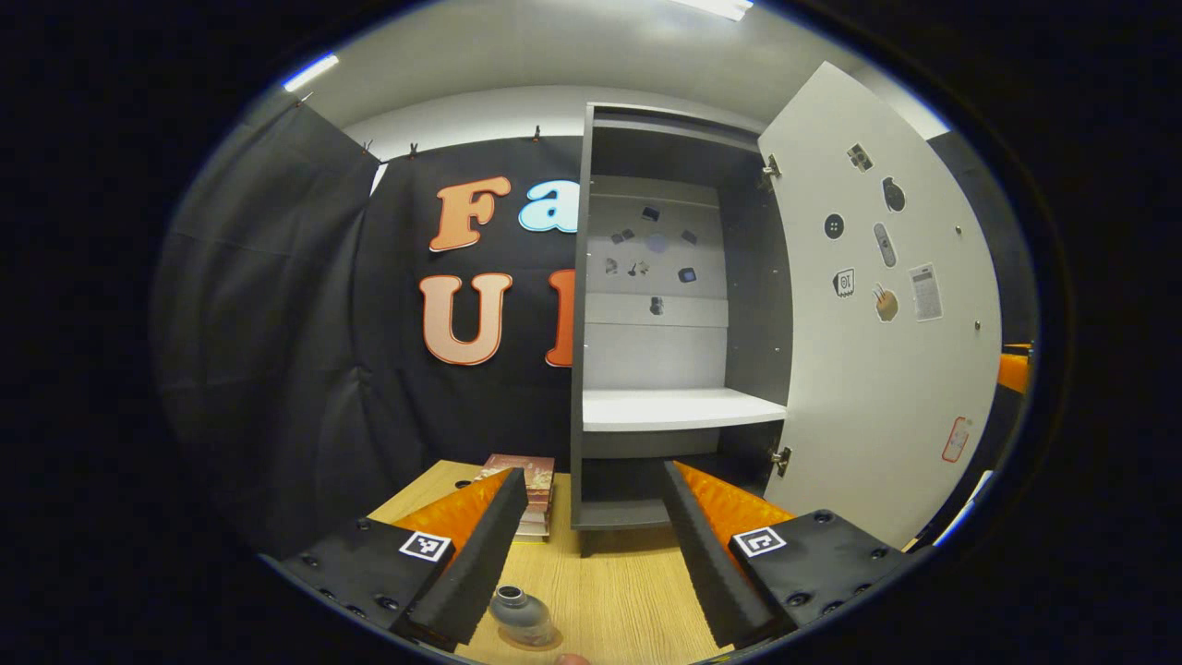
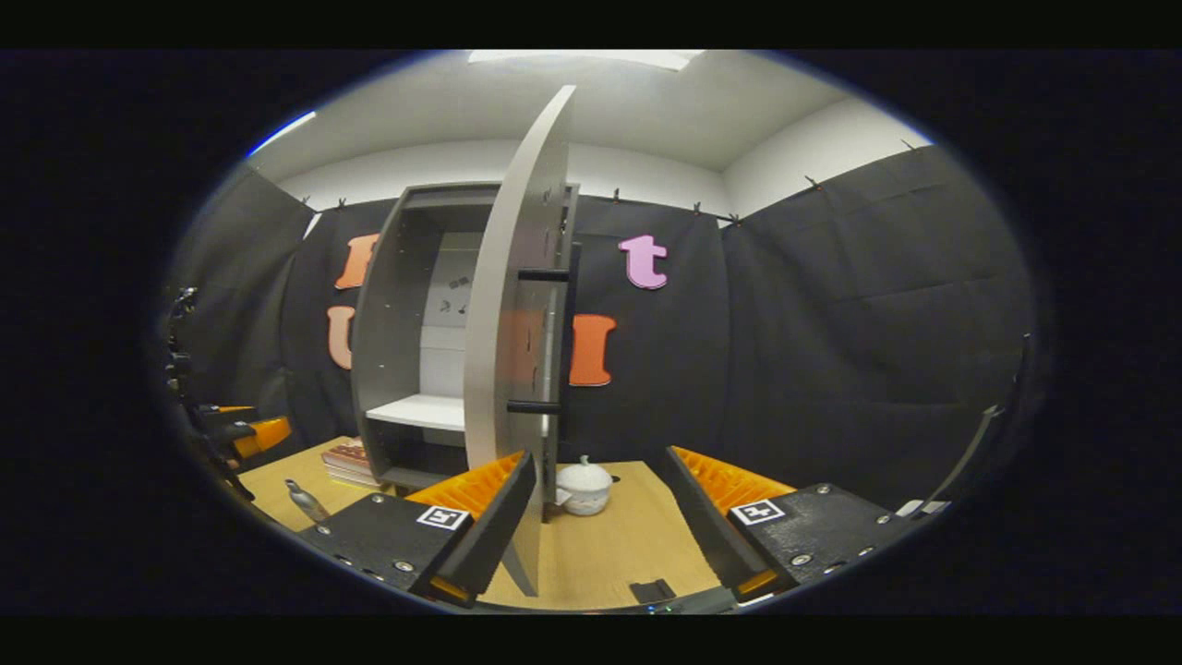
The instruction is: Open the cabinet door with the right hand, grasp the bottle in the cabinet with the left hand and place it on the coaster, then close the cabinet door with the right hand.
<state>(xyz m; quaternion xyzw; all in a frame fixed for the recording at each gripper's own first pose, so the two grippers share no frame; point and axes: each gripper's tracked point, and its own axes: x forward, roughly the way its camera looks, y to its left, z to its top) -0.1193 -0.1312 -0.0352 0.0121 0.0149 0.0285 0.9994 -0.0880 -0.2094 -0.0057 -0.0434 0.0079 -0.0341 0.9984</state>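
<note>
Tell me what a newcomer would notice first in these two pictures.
The tall cabinet at the back of the wooden table stands out, its door swung wide open to the right and its white shelf bare. Next comes the bottle, standing on the table between the open left claw's fingers. In the right gripper view, the door's edge stands between the open right claw's fingers, with a white lidded pot beyond.

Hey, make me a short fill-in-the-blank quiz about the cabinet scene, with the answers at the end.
1. The cabinet door stands ____.
2. The bottle stands on the ____, out of the cabinet.
3. The white shelf inside the cabinet is ____.
4. The left gripper has its jaws ____.

Missing words: open; table; empty; open
</note>
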